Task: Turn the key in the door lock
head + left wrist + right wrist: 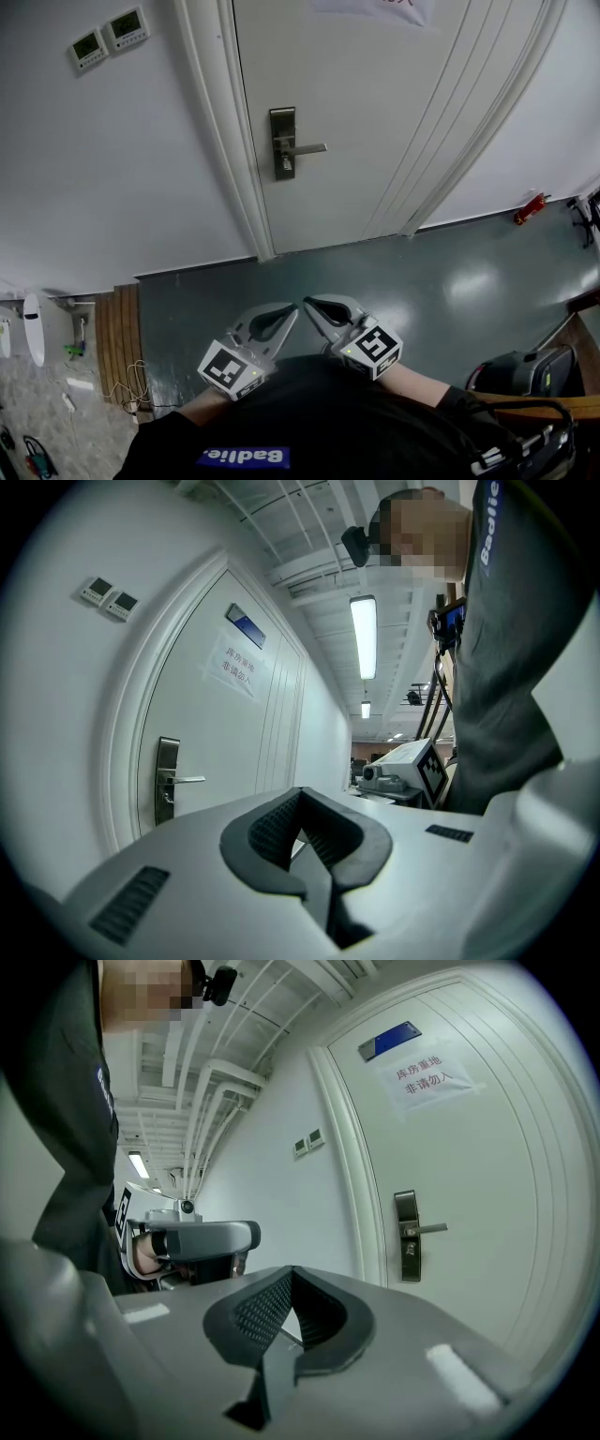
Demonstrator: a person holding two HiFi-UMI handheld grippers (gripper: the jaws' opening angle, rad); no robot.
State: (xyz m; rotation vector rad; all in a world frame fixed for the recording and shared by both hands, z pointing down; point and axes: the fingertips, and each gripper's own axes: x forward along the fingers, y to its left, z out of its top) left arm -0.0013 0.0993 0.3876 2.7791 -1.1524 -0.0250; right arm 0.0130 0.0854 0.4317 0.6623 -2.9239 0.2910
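The white door (375, 103) carries a steel lock plate (282, 142) with a lever handle (307, 148). A small pale piece below the lever (287, 166) may be the key; it is too small to tell. The plate also shows in the left gripper view (167, 780) and the right gripper view (407, 1236). Both grippers hang low in front of the person's dark shirt, well short of the door, tips nearly meeting. My left gripper (292, 310) (301, 794) is shut and holds nothing. My right gripper (309, 304) (292, 1271) is shut and holds nothing too.
Two wall controllers (111, 37) sit left of the door frame (230, 141). A paper sign (429, 1077) is stuck on the door. On the grey floor lie a red object (530, 208) at the right wall, a black bag (525, 370) near right, and cables (122, 384) near left.
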